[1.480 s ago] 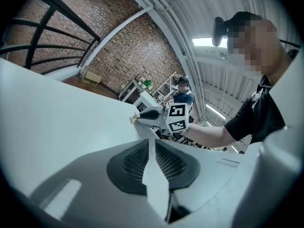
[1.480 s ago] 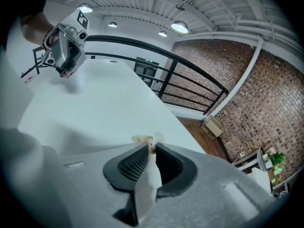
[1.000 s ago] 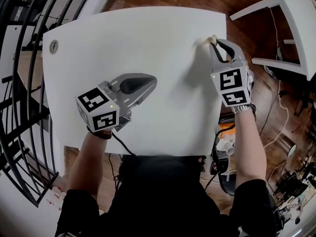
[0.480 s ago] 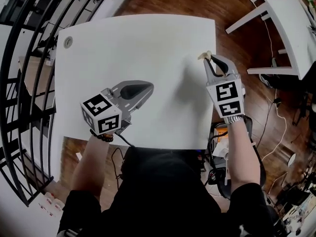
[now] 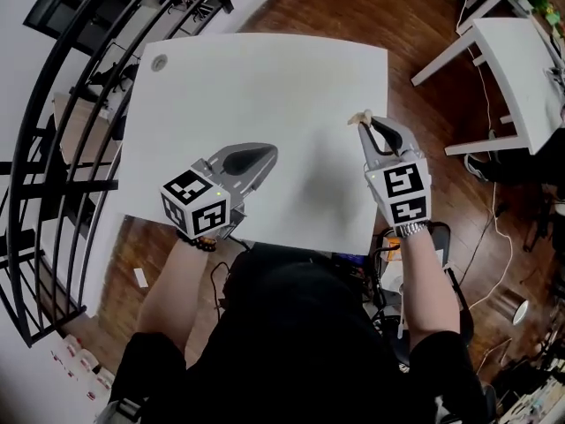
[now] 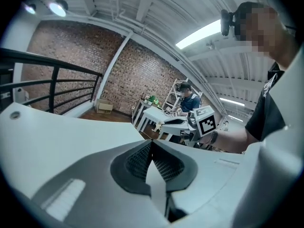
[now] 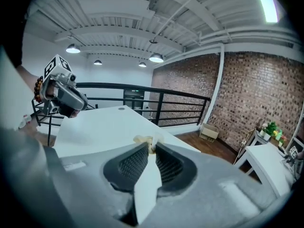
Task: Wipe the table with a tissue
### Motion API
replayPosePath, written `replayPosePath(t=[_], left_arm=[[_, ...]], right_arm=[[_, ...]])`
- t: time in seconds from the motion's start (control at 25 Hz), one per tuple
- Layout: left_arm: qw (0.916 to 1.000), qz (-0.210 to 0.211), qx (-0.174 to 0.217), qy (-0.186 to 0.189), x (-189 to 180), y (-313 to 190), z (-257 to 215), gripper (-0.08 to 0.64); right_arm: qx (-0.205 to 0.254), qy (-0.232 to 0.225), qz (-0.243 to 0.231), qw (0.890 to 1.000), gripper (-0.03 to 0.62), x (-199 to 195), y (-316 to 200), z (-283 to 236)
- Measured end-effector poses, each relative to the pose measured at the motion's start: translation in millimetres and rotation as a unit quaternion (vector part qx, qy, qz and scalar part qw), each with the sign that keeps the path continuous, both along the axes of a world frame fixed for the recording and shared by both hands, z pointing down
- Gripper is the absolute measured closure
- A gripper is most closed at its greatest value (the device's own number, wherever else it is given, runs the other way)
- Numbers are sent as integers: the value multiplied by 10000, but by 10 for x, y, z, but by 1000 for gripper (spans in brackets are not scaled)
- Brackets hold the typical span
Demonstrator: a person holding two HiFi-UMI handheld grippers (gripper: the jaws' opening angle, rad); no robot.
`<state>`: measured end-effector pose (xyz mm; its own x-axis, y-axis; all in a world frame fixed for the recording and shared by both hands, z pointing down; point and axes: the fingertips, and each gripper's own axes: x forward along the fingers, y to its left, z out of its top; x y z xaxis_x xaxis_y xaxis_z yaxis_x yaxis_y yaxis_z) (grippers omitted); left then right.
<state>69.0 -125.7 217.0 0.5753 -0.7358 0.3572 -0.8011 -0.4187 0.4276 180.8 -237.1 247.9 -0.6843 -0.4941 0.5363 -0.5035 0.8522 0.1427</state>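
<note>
Tissue [image 5: 360, 116]: a small crumpled cream scrap, pinched at the very tips of the right claw [image 5: 363, 124], over the right edge of the white desk [image 5: 265, 87]. In the right gripper view it [image 7: 142, 139] pokes out just past the fingertips of that claw [image 7: 149, 146], whose jaws stand narrowly apart, clamped on it. It looks held clear of the desk surface.

Left claw [image 5: 269, 153]: jaws pressed together, nothing between them; confirmed in the left gripper view [image 6: 152, 144]. It sits over the near left part of the desk and points toward the right claw.

Desk top: bare white apart from a round grommet [image 5: 159, 62] at the far left corner.

Surroundings: black railing [image 5: 53, 148] left of the desk, a second white table [image 5: 521, 60] at far right, and a wooden floor [image 5: 353, 7].
</note>
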Motion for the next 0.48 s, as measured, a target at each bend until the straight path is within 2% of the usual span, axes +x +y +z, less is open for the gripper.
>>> replayPosePath(t=[0.24, 0.48], left_arm=[[9965, -513, 302, -580, 4, 238, -137, 543], [9894, -907, 566, -979, 28, 358, -213, 543]], right_arm=[[5, -443, -181, 9989, 552, -42, 427, -265], [39, -809, -399, 9959, 554, -148, 770, -427]])
